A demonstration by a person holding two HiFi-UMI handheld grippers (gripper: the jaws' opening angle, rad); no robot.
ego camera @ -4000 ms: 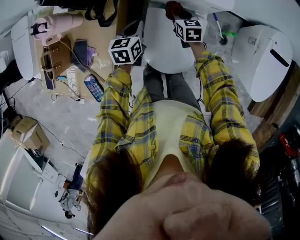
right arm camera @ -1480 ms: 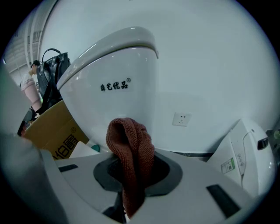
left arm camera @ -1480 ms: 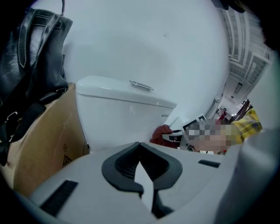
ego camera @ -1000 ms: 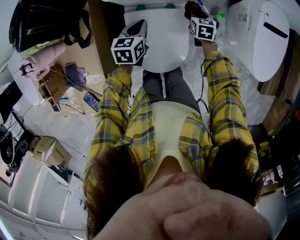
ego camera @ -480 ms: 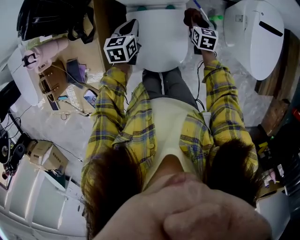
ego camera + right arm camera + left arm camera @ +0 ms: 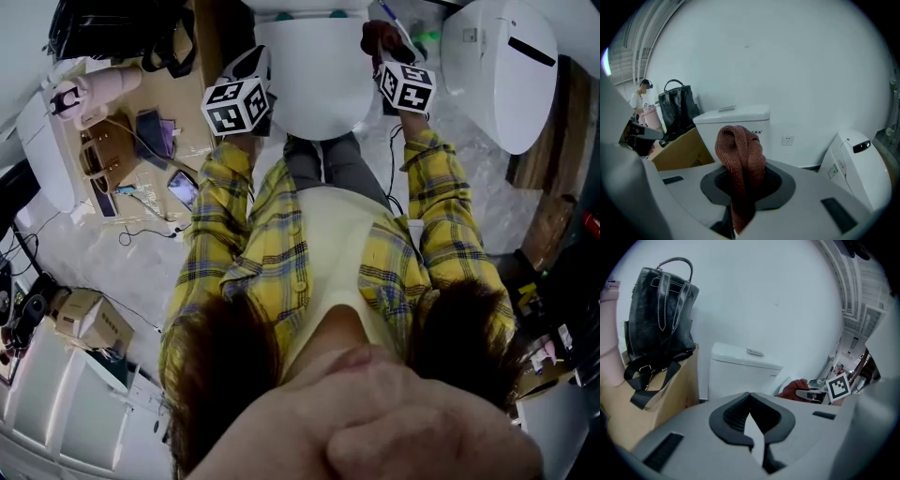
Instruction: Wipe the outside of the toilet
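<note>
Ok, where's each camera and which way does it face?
Head view: on the head, steeply down at the white ceramic toilet; yellow plaid sleeves, left gripper, right gripper show.
Left gripper view: on left gripper, facing toilet tank; shut empty jaws.
Right gripper view: on right gripper, facing toilet tank; jaws clamp reddish-brown knitted cloth.
Gripper views share toilet tank, black leather backpack.

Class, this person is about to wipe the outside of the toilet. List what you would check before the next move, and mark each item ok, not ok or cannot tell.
1. The right gripper holds the cloth: ok, fingers shut on it.
2. The left gripper is free: ok, fingers together, nothing between them.
3. The lid of the toilet is down: ok.
4. The cloth touches the toilet: cannot tell.
5. The black backpack is clear of the toilet's side: cannot tell.
</note>
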